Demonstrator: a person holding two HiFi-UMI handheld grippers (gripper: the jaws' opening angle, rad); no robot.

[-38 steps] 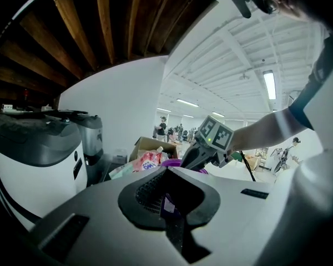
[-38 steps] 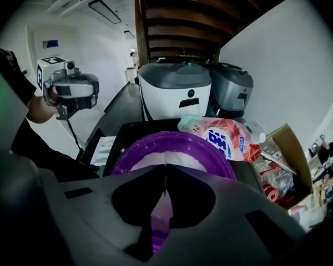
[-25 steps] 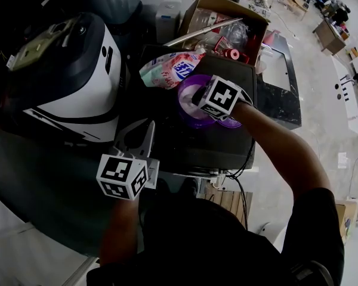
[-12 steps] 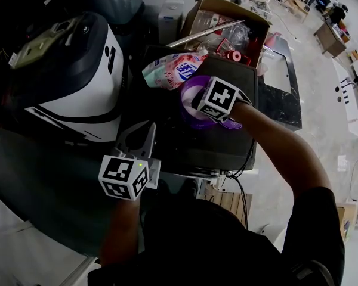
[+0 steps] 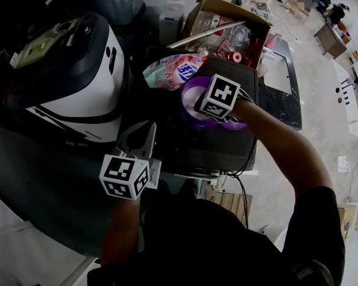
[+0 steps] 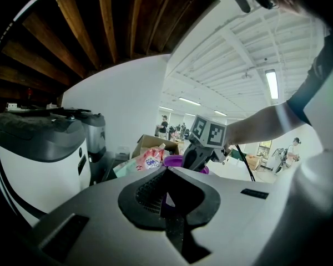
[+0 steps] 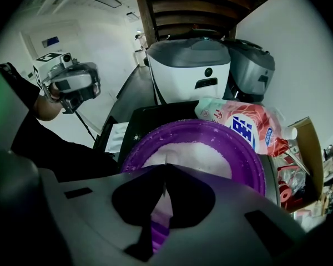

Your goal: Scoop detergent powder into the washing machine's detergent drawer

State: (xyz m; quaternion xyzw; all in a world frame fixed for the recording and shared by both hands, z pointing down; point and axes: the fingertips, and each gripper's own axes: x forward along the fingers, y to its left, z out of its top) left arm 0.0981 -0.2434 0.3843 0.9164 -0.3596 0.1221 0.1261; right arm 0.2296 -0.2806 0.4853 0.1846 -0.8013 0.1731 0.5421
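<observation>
The right tongs [image 7: 165, 168] are clenching a purple scoop [image 7: 157, 234] and hovering over the purple bowl [image 7: 250, 154], which is holding white detergent powder [image 7: 205, 155] at the centre of the head view. The bowl is sitting on the black desk [image 5: 185, 145], just beside the pink detergent bag [image 5: 170, 70] lying above it in frame. The left tongs [image 5: 144, 137] are hanging clenched and empty at lower left, well apart from the bowl, near the white-and-grey machine [image 5: 77, 76] occupying the upper left.

Bag [image 5: 170, 70] & box [image 5: 222, 3] crowd far side of bowl [image 5: 188, 98]; near side free
</observation>
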